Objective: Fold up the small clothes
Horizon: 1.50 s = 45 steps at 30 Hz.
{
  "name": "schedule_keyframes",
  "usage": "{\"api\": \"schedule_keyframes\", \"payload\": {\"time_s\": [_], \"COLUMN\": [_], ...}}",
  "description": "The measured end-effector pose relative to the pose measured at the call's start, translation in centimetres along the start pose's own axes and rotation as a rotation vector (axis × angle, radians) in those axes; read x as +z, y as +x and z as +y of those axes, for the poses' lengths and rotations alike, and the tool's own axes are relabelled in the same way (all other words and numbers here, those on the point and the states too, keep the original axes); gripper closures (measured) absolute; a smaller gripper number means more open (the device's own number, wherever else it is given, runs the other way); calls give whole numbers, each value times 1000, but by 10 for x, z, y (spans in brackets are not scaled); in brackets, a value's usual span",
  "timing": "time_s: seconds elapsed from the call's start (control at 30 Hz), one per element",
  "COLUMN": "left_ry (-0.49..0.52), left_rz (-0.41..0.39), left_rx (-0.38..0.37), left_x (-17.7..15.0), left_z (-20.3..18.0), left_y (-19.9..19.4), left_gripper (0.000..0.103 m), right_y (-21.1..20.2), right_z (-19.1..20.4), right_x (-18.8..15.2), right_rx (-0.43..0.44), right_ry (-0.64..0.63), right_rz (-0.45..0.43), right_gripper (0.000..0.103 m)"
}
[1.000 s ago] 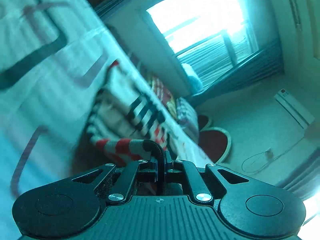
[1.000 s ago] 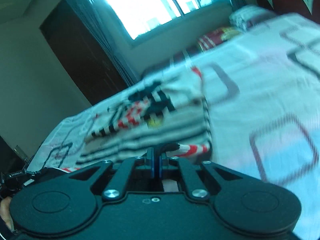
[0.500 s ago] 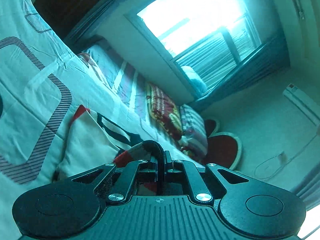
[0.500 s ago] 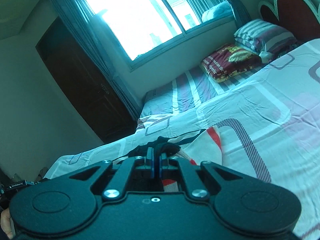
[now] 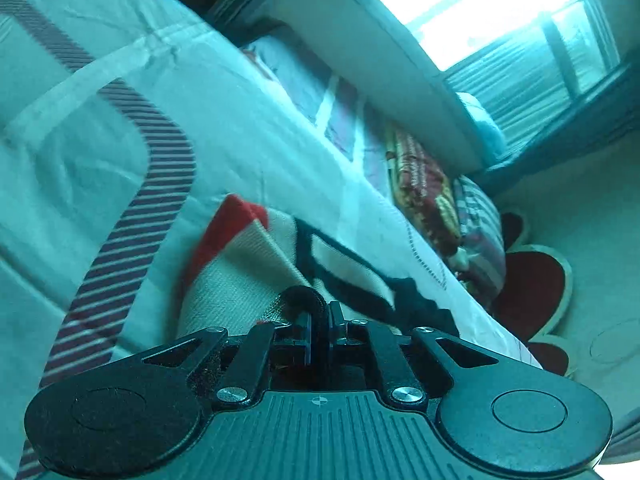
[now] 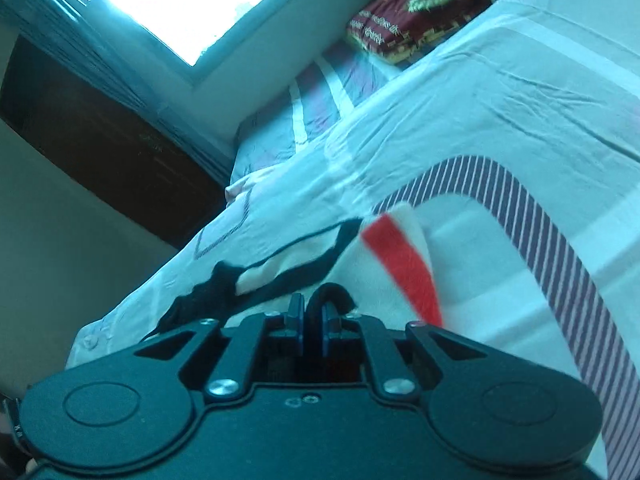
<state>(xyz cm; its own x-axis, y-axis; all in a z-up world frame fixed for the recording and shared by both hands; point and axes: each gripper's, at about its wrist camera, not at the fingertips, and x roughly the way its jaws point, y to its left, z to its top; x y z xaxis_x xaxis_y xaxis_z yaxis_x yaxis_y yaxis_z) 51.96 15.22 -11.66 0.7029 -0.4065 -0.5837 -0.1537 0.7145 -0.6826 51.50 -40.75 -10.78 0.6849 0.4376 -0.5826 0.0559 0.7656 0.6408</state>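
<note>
On the bed (image 5: 248, 148), the knitted garment (image 5: 240, 280) lay at twelve o'clock of both grippers. Each of the left gripper (image 5: 320, 316) and right gripper (image 6: 312, 316) was clamped tight on a dark fold of its edge.
</note>
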Motion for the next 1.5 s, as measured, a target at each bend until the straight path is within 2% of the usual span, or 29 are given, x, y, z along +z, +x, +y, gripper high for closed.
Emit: {"api": "schedule_keyframes", "payload": {"time_s": [0.03, 0.07, 0.1, 0.17, 0.2, 0.27, 0.33, 0.47, 0.53, 0.67, 0.7, 0.8, 0.87, 0.9, 0.93, 0.97, 1.0, 1.07, 1.2, 1.3, 1.37, 1.47, 1.5], "left_ry": [1, -10, -14, -12, -17, 0, 51, 326, 412, 553, 579, 640, 698, 736, 769, 790, 789, 745, 719, 717, 685, 687, 701], "left_rz": [-18, -36, -56, -86, -101, -144, -150, -74, -23, 66, 66, 43, -10, -28, -44, -61, -75, -112, -181, -172, -124, -106, -109], "left_rx": [-31, -68, -92, -97, -74, -62, -67, 17, 36, 123, 140, 194, 234, 240, 244, 251, 246, 219, 214, 271, 333, 372, 380], "left_x": [0, 0, 2, 7, 10, 17, 23, 26, 26, 20, 19, 12, -1, -7, -13, -16, -16, -10, -6, -6, -6, -6, -8], "left_z": [1, 2, 4, 3, 3, 3, 2, -22, -34, -52, -55, -63, -70, -74, -78, -81, -83, -81, -80, -76, -68, -71, -73], "left_y": [-1, -2, -2, -1, -2, -8, -14, -7, 3, 28, 31, 32, 29, 29, 27, 26, 23, 13, 0, 4, 19, 24, 24], "left_gripper": [71, 61, 47, 39, 27, 25, 26, 29, 35, 37, 39, 60, 62, 73, 81, 88, 95, 95, 96, 96, 96, 93, 89], "right_y": [-1, -4, -8, -12, -14, -23, -32, -34, -23, 8, 15, 34, 42, 43, 41, 40, 37, 27, 8, 13, 31, 39, 40], "right_z": [0, 1, 0, -4, -4, -4, -1, 18, 29, 45, 48, 58, 66, 70, 73, 76, 77, 78, 79, 73, 59, 57, 59], "right_x": [-2, -3, -5, -2, 3, 10, 14, 12, 8, 7, 6, 1, -7, -11, -15, -18, -20, -21, -15, -11, -11, -13, -15], "right_rx": [15, 27, 37, 42, 28, 12, 30, -27, -44, -109, -122, -185, -227, -235, -255, -268, -272, -268, -256, -307, -392, -411, -415], "right_ry": [-17, -39, -50, -27, -34, -56, -88, -300, -376, -486, -512, -601, -678, -705, -734, -753, -757, -748, -720, -701, -685, -684, -702], "right_rz": [-10, -30, -53, -96, -113, -143, -148, -97, -60, -20, -14, 37, 41, 39, 23, 7, -16, -74, -164, -156, -84, -74, -68], "right_gripper": [90, 88, 82, 62, 45, 48, 54, 57, 57, 58, 57, 61, 63, 75, 93, 96, 97, 97, 98, 98, 98, 96, 93]}}
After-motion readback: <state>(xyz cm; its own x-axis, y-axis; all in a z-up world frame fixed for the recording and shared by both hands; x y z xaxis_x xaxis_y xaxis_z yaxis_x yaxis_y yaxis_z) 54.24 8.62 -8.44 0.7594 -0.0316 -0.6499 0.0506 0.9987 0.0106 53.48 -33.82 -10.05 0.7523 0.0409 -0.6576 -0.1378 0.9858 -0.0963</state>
